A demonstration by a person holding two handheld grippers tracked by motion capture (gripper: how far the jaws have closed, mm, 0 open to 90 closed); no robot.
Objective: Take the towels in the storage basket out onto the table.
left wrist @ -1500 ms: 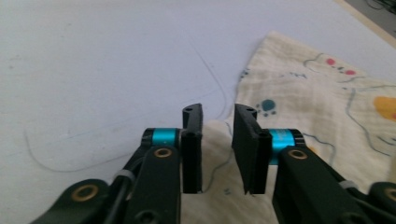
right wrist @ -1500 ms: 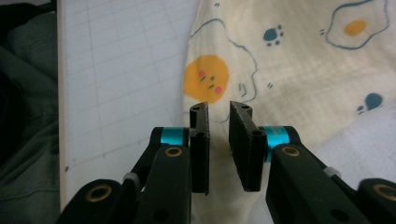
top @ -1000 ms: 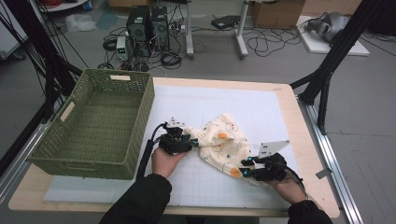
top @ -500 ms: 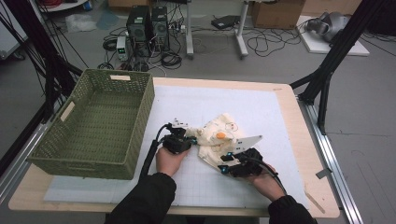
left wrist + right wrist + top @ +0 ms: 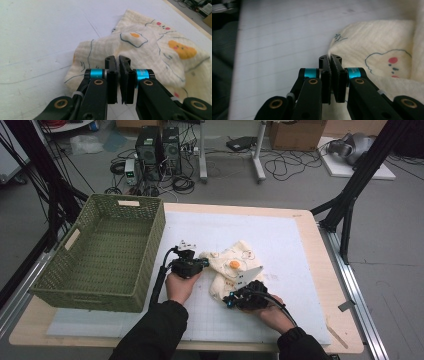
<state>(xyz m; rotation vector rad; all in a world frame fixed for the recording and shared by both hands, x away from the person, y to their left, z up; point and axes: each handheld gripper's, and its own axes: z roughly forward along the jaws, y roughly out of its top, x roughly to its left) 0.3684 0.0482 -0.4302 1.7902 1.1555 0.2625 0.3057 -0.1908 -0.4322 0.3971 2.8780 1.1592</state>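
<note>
The cloth [image 5: 233, 268] lies crumpled mid-table between both hands — left hand-held gripper [image 5: 118, 65] pinching its left edge, right hand-held gripper [image 5: 330, 62] just closed on its near corner — basket [image 5: 85, 270] off to the left.

No legible text, brand, number or sign is showing anywhere. The pale label [image 5: 129, 203] on the green wicker basket [image 5: 100, 255] is appearing blank at this resolution.
</note>
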